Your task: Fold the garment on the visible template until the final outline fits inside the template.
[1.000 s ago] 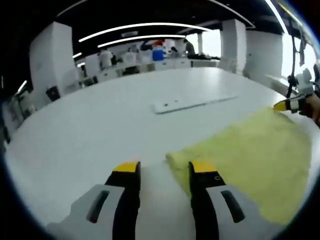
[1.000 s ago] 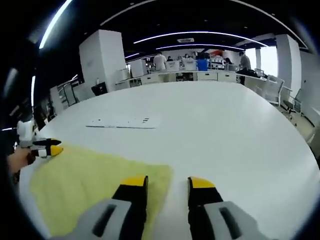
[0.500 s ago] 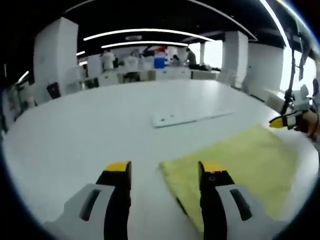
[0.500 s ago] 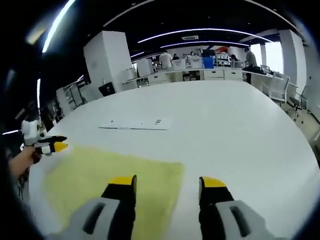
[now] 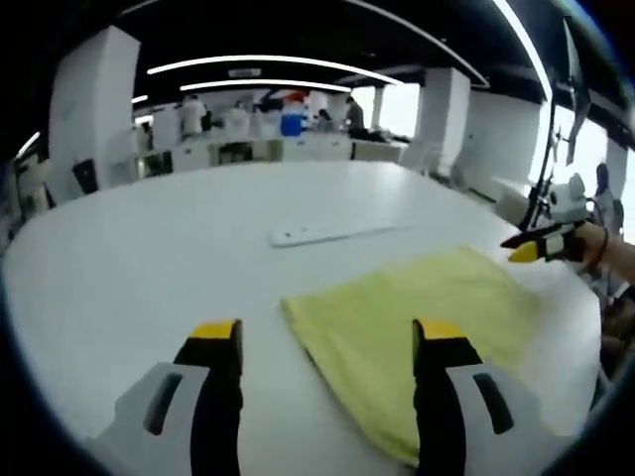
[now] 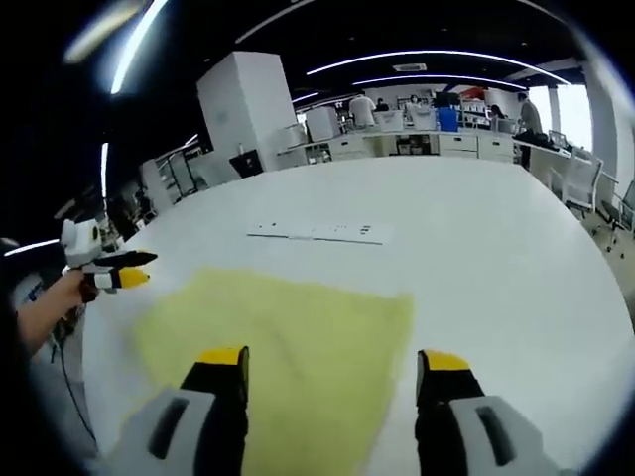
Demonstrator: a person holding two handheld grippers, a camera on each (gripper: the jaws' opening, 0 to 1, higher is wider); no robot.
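A yellow folded garment (image 5: 412,322) lies flat on the white table (image 5: 149,258). In the left gripper view my left gripper (image 5: 328,337) stands open above the garment's near-left corner, holding nothing. The right gripper (image 5: 526,248) comes in at the far right, held by a hand beyond the cloth's far corner. In the right gripper view the same garment (image 6: 288,347) spreads out below my right gripper (image 6: 333,364), which is open with empty jaws. The left gripper (image 6: 119,273) appears at the left edge, in a hand.
A flat white strip (image 5: 332,234) with small dark marks lies on the table beyond the garment, also seen as the strip (image 6: 317,233) in the right gripper view. People and desks stand far behind (image 5: 258,124). A white chair (image 6: 585,183) stands at the table's right edge.
Both grippers' jaws have spread wider. Both cameras have pulled back and upward, so more of the garment shows in each view. The garment itself lies still.
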